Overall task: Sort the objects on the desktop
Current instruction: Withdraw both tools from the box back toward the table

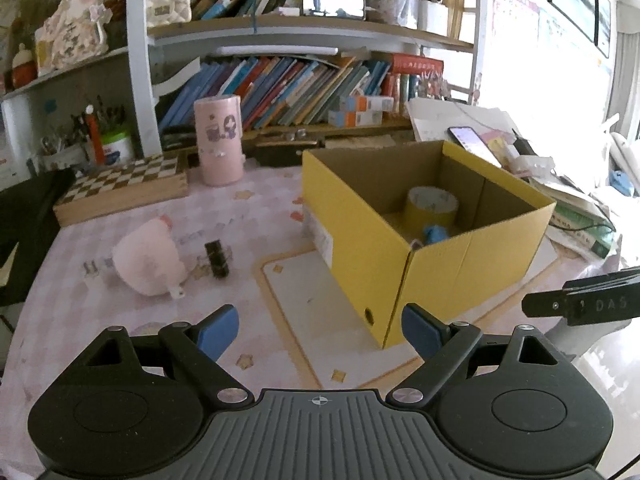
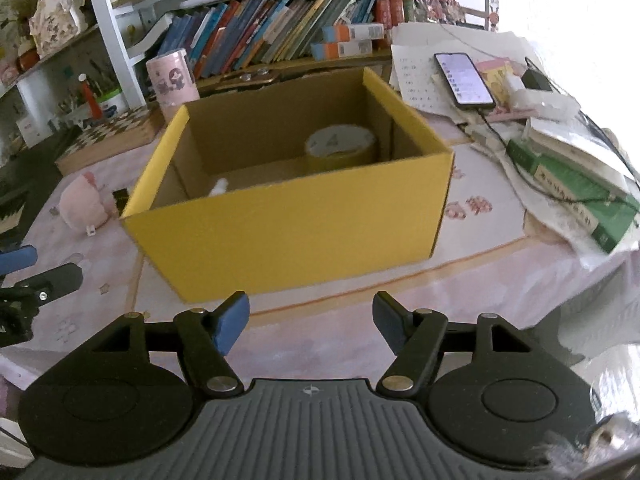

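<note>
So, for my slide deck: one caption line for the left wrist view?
Open left gripper faces a yellow box holding a tape roll, with a pink plush toy on the desk.

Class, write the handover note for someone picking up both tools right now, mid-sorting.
Left tool: open, empty, over the tablecloth before the yellow box's corner.
Right tool: open, empty, facing the box's long side.
Done: a roll of yellow tape, a small blue item and a small white item lie in the box.
Left: the pink plush toy and the small dark block beside it, both on the desk left of the box.
</note>
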